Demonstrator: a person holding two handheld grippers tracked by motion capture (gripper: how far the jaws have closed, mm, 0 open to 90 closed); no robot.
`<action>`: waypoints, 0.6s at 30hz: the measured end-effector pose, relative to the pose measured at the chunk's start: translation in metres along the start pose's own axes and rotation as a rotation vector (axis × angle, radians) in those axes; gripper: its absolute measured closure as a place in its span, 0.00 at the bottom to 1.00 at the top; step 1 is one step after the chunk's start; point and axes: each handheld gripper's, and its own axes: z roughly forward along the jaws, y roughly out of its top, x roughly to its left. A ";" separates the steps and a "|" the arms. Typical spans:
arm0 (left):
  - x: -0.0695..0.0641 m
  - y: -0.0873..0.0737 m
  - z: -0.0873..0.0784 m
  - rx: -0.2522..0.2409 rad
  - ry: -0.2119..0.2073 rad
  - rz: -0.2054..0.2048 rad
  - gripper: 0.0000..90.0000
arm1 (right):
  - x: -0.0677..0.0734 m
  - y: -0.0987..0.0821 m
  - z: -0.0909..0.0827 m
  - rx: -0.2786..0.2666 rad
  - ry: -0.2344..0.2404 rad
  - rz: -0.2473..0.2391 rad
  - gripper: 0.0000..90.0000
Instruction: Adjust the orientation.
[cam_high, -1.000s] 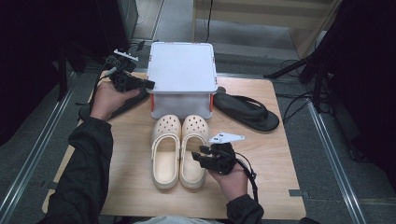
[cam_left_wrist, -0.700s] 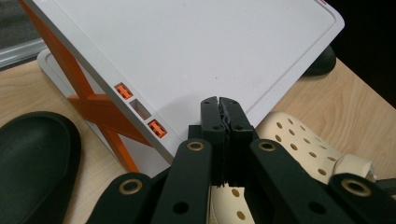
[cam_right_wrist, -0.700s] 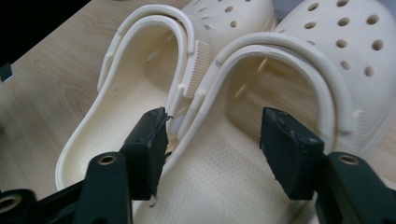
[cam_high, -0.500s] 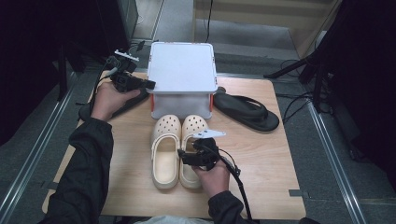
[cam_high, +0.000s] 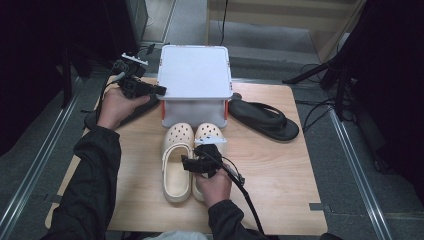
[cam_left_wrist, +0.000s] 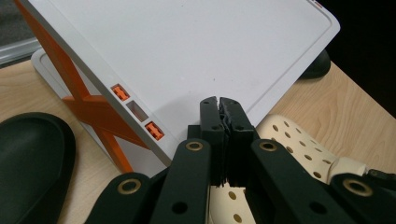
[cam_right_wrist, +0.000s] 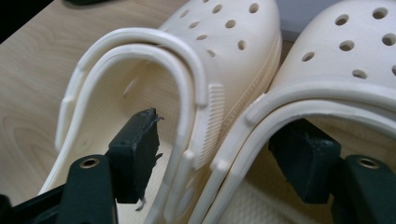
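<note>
A: Report the position of the pair of cream clogs (cam_high: 192, 160).

B: The clogs lie side by side on the wooden table (cam_high: 280, 165), toes pointing away from the person and resting just in front of the white storage box (cam_high: 195, 82). Their inner sides touch.

A: Status of the right gripper (cam_high: 192, 164)?

B: It sits over the heel end of the pair. Its jaws have just been opening and now stand wide apart. In the right gripper view, one jaw is down inside the left clog (cam_right_wrist: 154, 93) and the other is inside the right clog (cam_right_wrist: 327, 70), so the two adjoining side walls and heel straps stand between them. The pads are not pressing on either wall.

A: Status of the left gripper (cam_high: 159, 90)?

B: Its jaws are closed together with nothing between them. The tips rest at the left front corner of the box lid. The left gripper view shows the closed tips against the white lid (cam_left_wrist: 187, 60), with the orange latches (cam_left_wrist: 137, 109) just beside them.

A: Other items on the table?

B: One black flip-flop (cam_high: 265, 120) lies to the right of the box. A second black flip-flop (cam_high: 125, 115) lies to its left, under the left hand (cam_high: 117, 105).
</note>
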 end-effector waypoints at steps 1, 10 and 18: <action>-0.001 0.000 0.000 -0.003 0.002 -0.002 0.99 | 0.000 0.000 0.001 -0.004 -0.002 0.009 0.40; 0.000 0.000 0.000 -0.002 0.002 0.001 0.99 | 0.002 0.001 0.006 -0.015 -0.055 0.008 0.49; 0.000 0.000 0.000 -0.002 0.003 0.001 0.99 | -0.002 0.001 0.005 -0.019 -0.044 0.031 0.61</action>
